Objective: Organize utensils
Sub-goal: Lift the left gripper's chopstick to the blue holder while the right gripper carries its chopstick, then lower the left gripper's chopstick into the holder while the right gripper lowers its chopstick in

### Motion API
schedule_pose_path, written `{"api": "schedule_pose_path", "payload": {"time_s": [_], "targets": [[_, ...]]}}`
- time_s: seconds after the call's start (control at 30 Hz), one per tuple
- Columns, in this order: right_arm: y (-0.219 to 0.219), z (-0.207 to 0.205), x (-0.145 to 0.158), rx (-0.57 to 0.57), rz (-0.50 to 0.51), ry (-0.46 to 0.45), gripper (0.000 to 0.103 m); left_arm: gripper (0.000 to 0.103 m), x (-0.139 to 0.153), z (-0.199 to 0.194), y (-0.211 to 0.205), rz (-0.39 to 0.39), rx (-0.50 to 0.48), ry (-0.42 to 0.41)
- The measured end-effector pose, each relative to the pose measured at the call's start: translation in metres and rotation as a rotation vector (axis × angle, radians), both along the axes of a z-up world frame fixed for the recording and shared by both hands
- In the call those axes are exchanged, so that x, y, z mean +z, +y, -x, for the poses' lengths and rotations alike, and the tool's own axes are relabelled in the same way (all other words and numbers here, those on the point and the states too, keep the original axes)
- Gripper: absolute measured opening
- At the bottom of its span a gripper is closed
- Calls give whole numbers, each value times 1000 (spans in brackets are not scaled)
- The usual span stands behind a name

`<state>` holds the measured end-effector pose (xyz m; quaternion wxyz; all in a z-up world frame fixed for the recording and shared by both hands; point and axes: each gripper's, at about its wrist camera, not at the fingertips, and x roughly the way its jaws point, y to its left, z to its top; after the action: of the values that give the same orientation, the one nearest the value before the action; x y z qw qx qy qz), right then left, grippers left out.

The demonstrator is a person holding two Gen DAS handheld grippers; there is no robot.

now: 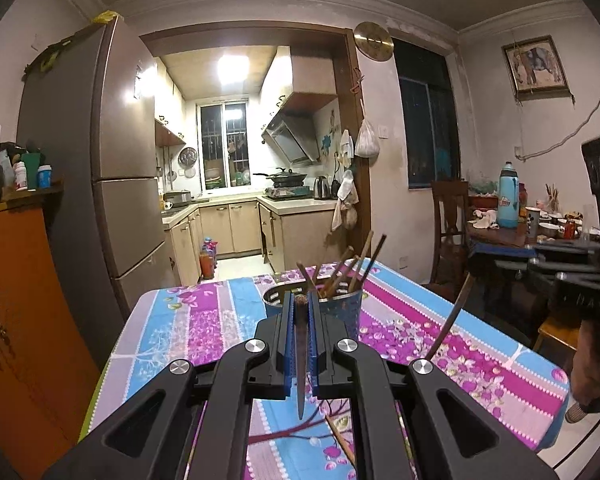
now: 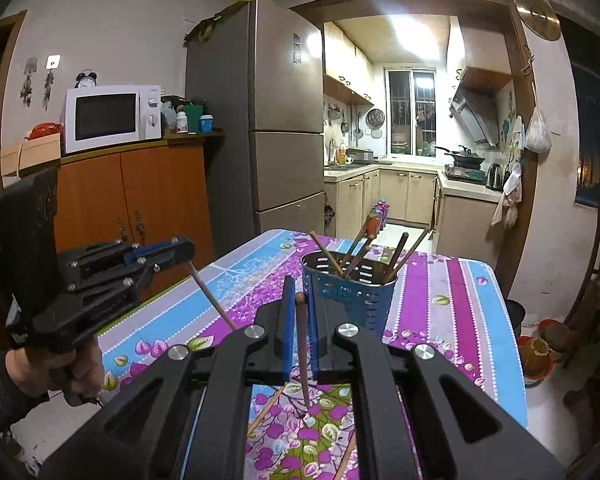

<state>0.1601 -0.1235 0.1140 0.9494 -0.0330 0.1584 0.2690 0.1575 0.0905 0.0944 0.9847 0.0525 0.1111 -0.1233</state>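
Chopsticks — one dark wooden chopstick (image 1: pixel 301 354) pinched between the blue pads of the left gripper (image 1: pixel 300 300), one brown wooden chopstick (image 2: pixel 302 350) pinched by the right gripper (image 2: pixel 299 298), both sticks hanging tip-down. We judge the step as carrying them to the perforated blue metal utensil holder (image 2: pixel 350 290), which stands just ahead on the floral tablecloth-covered table (image 2: pixel 452 308) and already holds several sticks. Advice: lift tips above the rim, then lower — one gripper at a time. Both grippers point slightly downward, side by side above the table.
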Motion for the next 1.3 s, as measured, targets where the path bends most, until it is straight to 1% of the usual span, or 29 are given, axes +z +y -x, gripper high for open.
{"api": "schedule_pose_path", "payload": {"time_s": [0.17, 0.3, 0.5, 0.67, 0.77, 0.93, 1.03, 1.13, 1.3], "targets": [[-5, -11, 16, -16, -3, -5, 5, 8, 22, -11, -2, 4, -7, 15], [-9, -19, 37, -25, -5, -22, 5, 8, 40, -15, -5, -8, -9, 1], [-15, -34, 83, -39, -9, -63, 5, 8, 77, -30, -3, -14, -2, -2], [-22, -55, 126, -60, -24, -87, 5, 8, 110, -50, 2, 13, 6, 0], [-24, -68, 147, -70, -27, -98, 5, 8, 133, -62, 1, 19, 12, -14], [-22, -88, 173, -89, -23, -127, 5, 8, 156, -81, -8, 11, 20, -33], [-22, -108, 181, -109, -23, -131, 5, 8, 164, -94, -12, 7, 28, -33], [-25, -126, 179, -121, -35, -116, 5, 8, 166, -108, -13, 9, 32, -29], [-27, -153, 157, -120, -65, -58, 5, 8, 157, -127, -16, 9, 24, -3]]}}
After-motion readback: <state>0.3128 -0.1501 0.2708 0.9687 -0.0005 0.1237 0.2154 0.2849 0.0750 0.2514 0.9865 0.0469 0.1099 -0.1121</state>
